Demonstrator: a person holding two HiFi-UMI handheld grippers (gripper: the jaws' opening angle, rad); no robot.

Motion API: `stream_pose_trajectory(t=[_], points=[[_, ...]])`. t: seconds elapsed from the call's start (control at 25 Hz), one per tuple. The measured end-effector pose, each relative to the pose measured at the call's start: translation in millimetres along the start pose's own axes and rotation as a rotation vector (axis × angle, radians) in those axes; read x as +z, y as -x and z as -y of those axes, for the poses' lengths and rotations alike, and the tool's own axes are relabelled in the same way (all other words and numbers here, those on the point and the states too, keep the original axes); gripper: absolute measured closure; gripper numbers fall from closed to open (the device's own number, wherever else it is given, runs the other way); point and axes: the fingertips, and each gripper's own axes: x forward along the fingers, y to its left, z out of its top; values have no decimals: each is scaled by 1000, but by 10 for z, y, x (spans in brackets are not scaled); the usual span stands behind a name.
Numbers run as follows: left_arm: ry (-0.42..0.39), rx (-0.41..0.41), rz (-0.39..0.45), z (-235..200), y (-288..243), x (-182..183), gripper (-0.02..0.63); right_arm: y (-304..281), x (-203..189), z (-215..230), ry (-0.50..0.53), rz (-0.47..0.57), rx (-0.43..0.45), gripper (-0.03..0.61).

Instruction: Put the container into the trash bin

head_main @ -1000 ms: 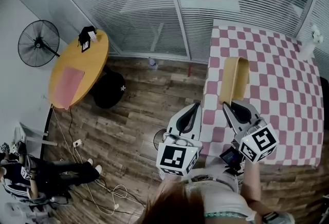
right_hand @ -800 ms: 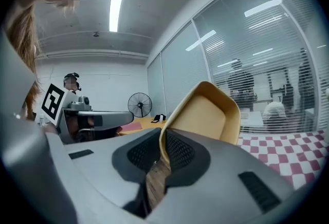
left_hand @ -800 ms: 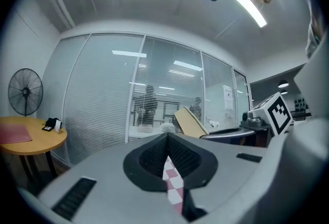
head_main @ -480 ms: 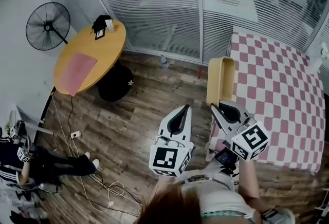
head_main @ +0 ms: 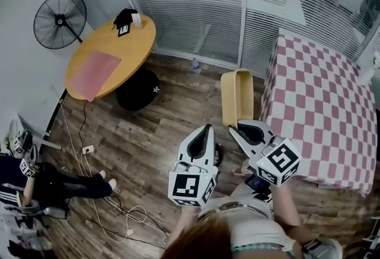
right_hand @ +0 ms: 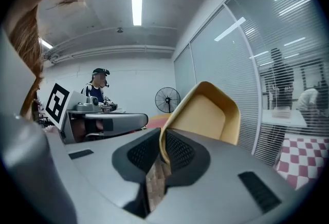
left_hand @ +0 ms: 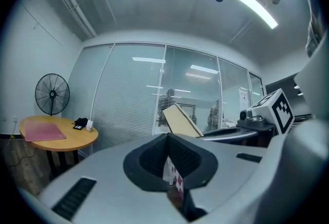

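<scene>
The tan container (head_main: 236, 96), a shallow tray with rounded corners, stands on edge in the air above the wood floor. My right gripper (head_main: 235, 128) is shut on its near rim; the right gripper view shows the rim pinched between the pads (right_hand: 162, 146) and the container (right_hand: 205, 115) rising beyond. My left gripper (head_main: 206, 128) hangs just left of it, shut and holding nothing. In the left gripper view the jaws (left_hand: 167, 140) meet, with the container (left_hand: 180, 121) off to the right. A black rounded object (head_main: 138, 90) sits on the floor at the round table; I cannot tell if it is the bin.
A round orange table (head_main: 119, 44) with a pink mat stands at the left, a standing fan (head_main: 59, 20) behind it. The checkered table (head_main: 320, 109) is at the right. A glass wall with blinds runs along the back. A person (head_main: 35, 186) and cables lie at the lower left.
Both grippers have swung left, away from the checkered table. The container has gone from over the table's edge to over the wood floor, closer to the round table.
</scene>
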Motion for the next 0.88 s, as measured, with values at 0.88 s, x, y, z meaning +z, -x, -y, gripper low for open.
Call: stream_pose_trajectory(t=[0.88], points=[[20,158,-8,-440,597,119,609,-466,137,-618,10,-45,176,557]])
